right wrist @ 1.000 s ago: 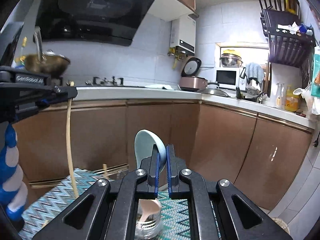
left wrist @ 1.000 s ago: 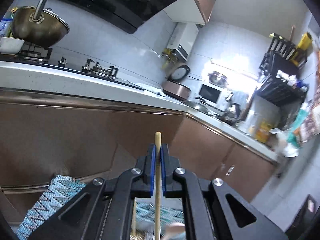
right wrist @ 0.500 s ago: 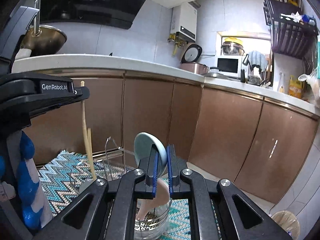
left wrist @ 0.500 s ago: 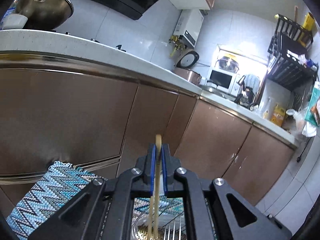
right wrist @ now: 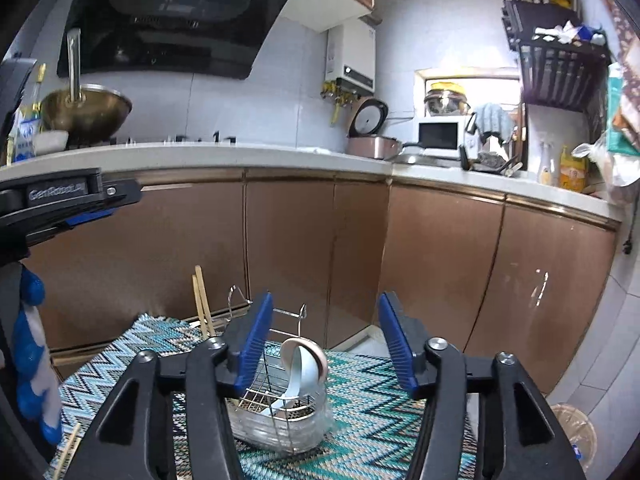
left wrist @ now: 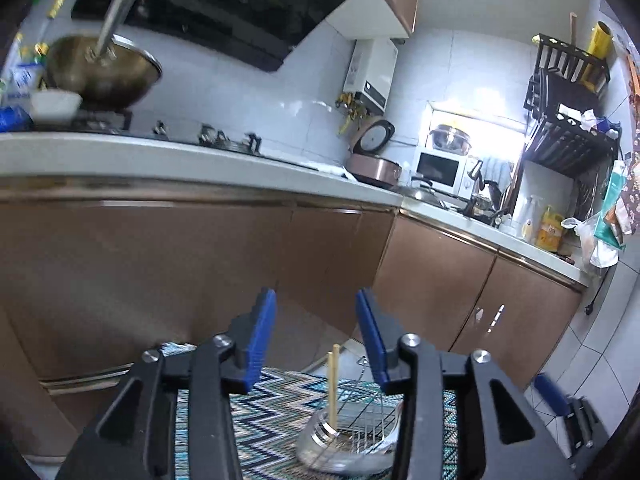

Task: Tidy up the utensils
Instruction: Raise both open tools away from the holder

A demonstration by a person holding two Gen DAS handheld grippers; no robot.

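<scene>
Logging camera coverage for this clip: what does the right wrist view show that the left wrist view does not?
Only the right wrist view: a ceramic spoon in the wire utensil rack, two chopsticks standing in it, loose chopsticks on the mat.
Only the left wrist view: the open left gripper head-on.
Both: rack, zigzag mat, brown cabinets.

Window (left wrist: 472, 136) glare, dim cabinets, fisheye warp, slight blur.
</scene>
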